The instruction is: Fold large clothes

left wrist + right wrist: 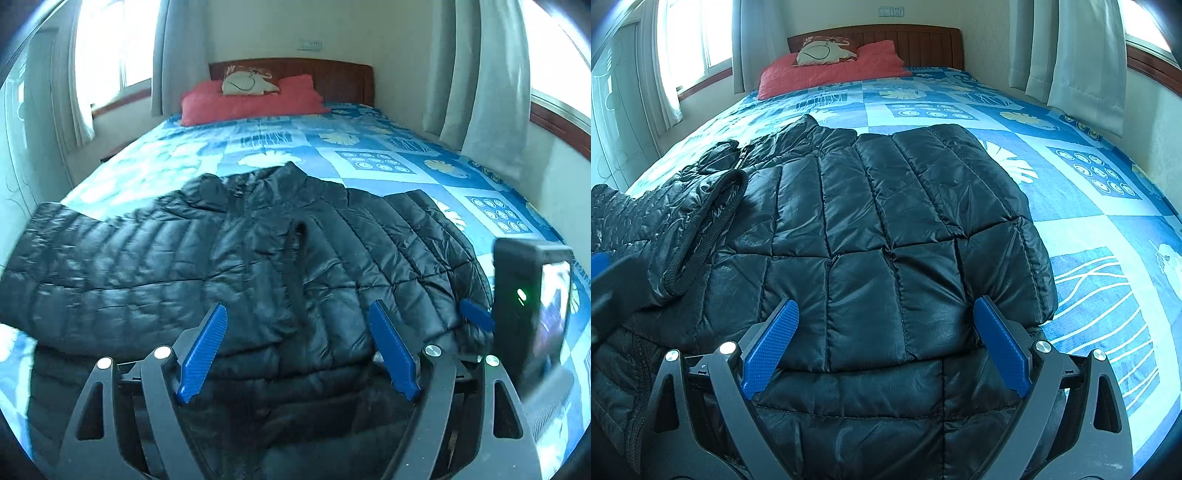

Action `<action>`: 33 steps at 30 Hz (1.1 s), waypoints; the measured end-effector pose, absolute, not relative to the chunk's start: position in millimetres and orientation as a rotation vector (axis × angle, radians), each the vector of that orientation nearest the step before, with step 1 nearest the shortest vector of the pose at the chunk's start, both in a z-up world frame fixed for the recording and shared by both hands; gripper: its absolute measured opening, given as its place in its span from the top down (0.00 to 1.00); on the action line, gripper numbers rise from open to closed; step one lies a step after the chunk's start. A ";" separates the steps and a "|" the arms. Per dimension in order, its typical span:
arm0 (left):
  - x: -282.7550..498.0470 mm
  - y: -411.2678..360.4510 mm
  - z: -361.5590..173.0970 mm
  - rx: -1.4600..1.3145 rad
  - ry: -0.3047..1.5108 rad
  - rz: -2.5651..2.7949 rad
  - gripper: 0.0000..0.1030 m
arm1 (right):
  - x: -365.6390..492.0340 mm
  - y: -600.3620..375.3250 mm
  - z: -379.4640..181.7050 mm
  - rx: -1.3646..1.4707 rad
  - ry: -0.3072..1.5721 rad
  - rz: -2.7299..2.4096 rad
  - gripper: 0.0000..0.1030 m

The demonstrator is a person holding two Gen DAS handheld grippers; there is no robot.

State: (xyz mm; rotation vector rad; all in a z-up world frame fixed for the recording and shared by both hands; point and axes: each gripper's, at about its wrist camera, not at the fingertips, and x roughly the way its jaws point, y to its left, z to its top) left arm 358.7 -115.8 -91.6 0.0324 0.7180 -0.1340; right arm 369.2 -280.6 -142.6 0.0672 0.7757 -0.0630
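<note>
A black quilted puffer jacket (pixel 258 251) (pixel 886 206) lies spread on the bed, its collar (pixel 291 170) towards the headboard. One sleeve (pixel 74 251) stretches out to the left. In the right wrist view a cuff (pixel 701 236) lies folded onto the jacket's left part. My left gripper (pixel 297 308) hovers open over the jacket's lower middle, nothing between its blue pads (pixel 201 354). My right gripper (pixel 886 302) also stands open just above the jacket's right lower part, with the fabric beneath it, not pinched. Its blue finger (pixel 476 314) shows at the right of the left wrist view.
The bed has a blue patterned sheet (pixel 1089 229). A red pillow (pixel 251 99) with a pale cushion (pixel 247 83) lies at the wooden headboard (pixel 332 77). Curtains (pixel 491 74) and windows flank the bed. A wall runs close along the bed's right side.
</note>
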 end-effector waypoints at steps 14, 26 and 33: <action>299.6 54.3 -89.2 0.040 0.681 0.149 0.24 | 366.9 -211.4 -98.7 0.130 0.740 0.083 0.08; 295.4 139.3 -98.8 -0.011 0.686 0.290 0.24 | 392.9 -168.9 -105.4 0.081 0.798 0.117 0.84; 319.4 138.7 -104.7 -0.007 0.699 0.299 0.24 | 384.7 -239.4 -90.5 0.089 0.750 -0.023 0.85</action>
